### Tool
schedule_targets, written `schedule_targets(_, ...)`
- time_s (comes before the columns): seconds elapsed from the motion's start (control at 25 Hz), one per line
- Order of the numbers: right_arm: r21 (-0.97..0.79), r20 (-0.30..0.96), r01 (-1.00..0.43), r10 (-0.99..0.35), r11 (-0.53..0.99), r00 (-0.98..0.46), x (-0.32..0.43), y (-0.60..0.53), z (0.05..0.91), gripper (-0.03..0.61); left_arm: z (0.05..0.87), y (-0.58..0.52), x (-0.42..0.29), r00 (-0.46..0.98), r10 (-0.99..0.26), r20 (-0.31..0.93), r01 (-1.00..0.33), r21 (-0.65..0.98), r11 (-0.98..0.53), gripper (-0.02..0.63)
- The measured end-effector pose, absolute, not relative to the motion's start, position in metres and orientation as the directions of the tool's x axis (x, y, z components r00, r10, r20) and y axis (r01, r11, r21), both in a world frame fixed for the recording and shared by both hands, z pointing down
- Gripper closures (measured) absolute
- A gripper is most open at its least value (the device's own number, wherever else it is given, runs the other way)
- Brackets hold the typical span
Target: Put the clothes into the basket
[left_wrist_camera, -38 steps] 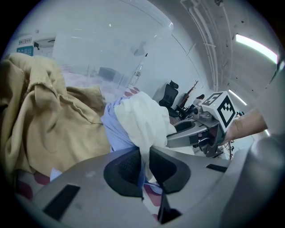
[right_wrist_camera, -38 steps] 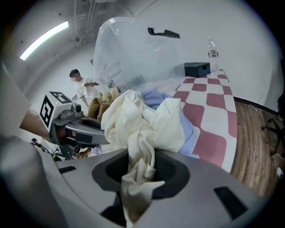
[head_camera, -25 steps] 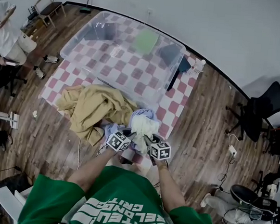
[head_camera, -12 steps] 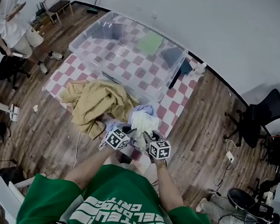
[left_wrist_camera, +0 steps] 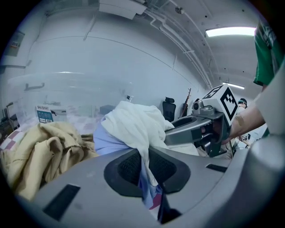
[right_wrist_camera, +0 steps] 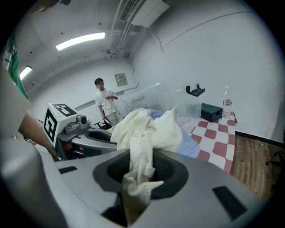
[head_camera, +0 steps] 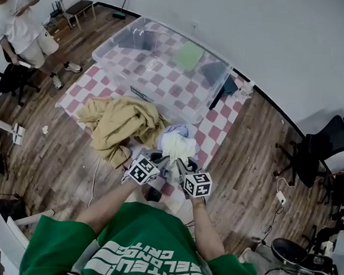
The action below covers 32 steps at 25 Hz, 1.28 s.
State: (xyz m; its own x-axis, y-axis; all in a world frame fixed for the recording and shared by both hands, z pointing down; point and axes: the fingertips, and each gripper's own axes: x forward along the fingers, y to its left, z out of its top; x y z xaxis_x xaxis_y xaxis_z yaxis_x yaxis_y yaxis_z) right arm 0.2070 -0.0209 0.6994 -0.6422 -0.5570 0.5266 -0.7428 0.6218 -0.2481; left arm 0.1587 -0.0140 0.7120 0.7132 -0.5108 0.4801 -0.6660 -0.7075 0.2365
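L gripper (head_camera: 158, 161) & R gripper (head_camera: 185, 165) sit side by side, both clamped on the cream garment (head_camera: 178, 147); clear basket (head_camera: 157, 97) lies straight ahead beyond it, so I reckon neither's nearer.

Soft matt cloth garment (head_camera: 178, 147), clear glossy plastic basket (head_camera: 142, 84), dark wood-plank floor (head_camera: 246, 169)

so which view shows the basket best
The head view: the whole clear basket sits in frame on the checked mat. The left gripper view shows only its hazy wall, the right gripper view a faint edge behind the cloth.
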Motion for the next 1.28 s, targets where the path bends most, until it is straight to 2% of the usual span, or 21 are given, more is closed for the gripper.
schedule_targets(0.6,-0.164,0.378,-0.699,-0.61,0.696,-0.696,0.197,-0.026,0.614,0.505,0.643,-0.013,0.176,0.719,-0.588,0.369,-0.662,0.106,-0.742,0.583)
schedule_targets(1.28,-0.079,0.121,-0.658,-0.648,0.749,-0.752,0.182,-0.042,0.471,0.508,0.499,-0.036,0.162,0.714,-0.679,0.168,-0.677,-0.08,-0.732,0.583)
